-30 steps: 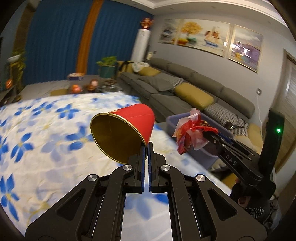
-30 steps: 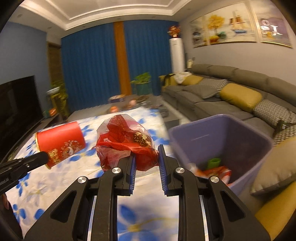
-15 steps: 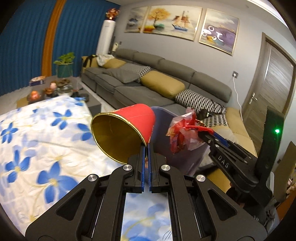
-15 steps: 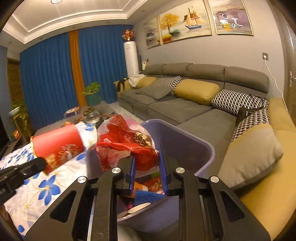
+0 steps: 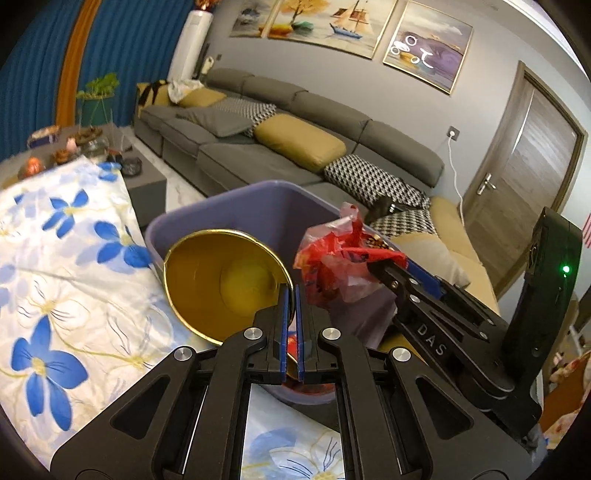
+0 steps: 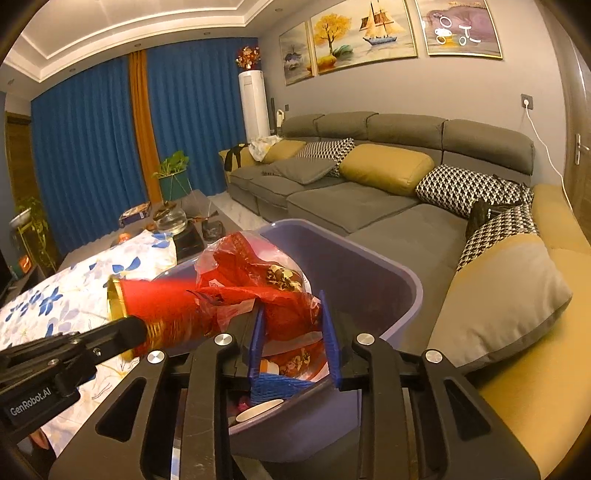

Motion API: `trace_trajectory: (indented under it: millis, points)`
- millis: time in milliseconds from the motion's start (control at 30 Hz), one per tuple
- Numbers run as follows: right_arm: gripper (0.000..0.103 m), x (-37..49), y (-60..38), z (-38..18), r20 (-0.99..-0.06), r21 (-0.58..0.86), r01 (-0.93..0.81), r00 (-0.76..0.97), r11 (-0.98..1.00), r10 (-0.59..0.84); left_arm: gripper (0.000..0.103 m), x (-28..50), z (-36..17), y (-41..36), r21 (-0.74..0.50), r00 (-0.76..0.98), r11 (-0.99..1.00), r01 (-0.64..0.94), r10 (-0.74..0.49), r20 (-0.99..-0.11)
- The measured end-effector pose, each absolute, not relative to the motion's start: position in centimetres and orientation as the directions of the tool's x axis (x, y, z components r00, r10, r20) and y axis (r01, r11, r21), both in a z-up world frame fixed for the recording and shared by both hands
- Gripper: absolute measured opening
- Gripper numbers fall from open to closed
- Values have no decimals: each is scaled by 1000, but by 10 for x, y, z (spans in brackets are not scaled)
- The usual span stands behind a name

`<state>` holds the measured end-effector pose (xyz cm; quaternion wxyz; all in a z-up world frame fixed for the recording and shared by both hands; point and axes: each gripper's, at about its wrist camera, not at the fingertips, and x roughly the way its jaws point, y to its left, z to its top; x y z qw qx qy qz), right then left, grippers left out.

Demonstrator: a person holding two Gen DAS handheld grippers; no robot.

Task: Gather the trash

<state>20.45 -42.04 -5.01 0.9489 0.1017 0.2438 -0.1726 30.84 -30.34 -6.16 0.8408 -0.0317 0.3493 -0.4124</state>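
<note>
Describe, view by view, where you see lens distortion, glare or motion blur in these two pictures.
Left wrist view: fisheye bends the door frame and darkens the corners; glare spots sit on the purple painting. Right wrist view: the red paper cup is smeared by motion blur, the red plastic bag sharper; the same glare marks the painting.

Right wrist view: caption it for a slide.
Right gripper holds red plastic bag above purple bin.

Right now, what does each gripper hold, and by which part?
Left gripper: red cup, by its rim. Right gripper: red plastic bag, by its crumpled lower part.
</note>
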Motion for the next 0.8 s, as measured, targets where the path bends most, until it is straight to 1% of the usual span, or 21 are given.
trace_trajectory:
  millis: [33,67,100,133,167,200,233,267,300,367,400,467,533,600,633,667,800]
  points:
    - [30,205,-420,-51,-499,111,376,822,920,-275,8,309,-64,-303,-342,412,659,670,-714,-567]
    - [35,206,-420,-51,-502,111,376,820,920,-274,16,311,-65,-303,-340,410,661,669,-710,-572]
    - [36,207,-420,-50,-504,111,378,818,919,-276,21,311,-67,-301,-337,415,667,665,-705,-576]
    - [38,207,-420,-49,-504,113,381,818,918,-277,33,312,-68,-298,-335,422,674,659,-699,-577]
    - [42,206,-421,-49,-502,116,384,819,916,-280,43,313,-69,-293,-336,431,684,648,-693,-578]
    - [45,206,-422,-48,-502,118,390,817,913,-284,48,313,-70,-288,-336,442,697,633,-683,-582]
    - [49,206,-423,-48,-502,121,393,816,912,-285,55,313,-71,-282,-331,458,715,616,-666,-589]
    - [50,204,-422,-46,-500,125,392,818,911,-283,60,311,-71,-275,-319,475,731,603,-650,-593]
    - [51,203,-421,-45,-497,122,391,820,912,-285,63,309,-70,-270,-297,498,750,590,-628,-598]
    - [64,199,-414,-41,-482,101,381,827,919,-289,70,300,-69,-257,-237,554,794,559,-571,-606]
    - [67,196,-411,-40,-475,94,375,831,922,-290,72,294,-68,-250,-210,579,814,542,-543,-608]
    - [79,191,-401,-36,-462,78,364,838,928,-290,81,279,-65,-231,-153,639,855,496,-478,-603]
    - [88,182,-389,-31,-441,74,344,853,936,-278,87,266,-60,-215,-113,682,882,458,-429,-592]
    - [90,174,-374,-27,-428,64,322,864,944,-266,93,248,-55,-193,-65,743,920,386,-352,-570]
    - [93,171,-364,-26,-425,53,320,864,946,-269,96,242,-53,-186,-54,759,930,365,-330,-561]
    - [98,166,-355,-24,-421,48,313,868,949,-265,97,231,-51,-173,-39,782,942,333,-299,-547]
    - [98,149,-321,-17,-393,41,270,890,962,-233,97,195,-39,-135,-15,834,970,241,-215,-508]
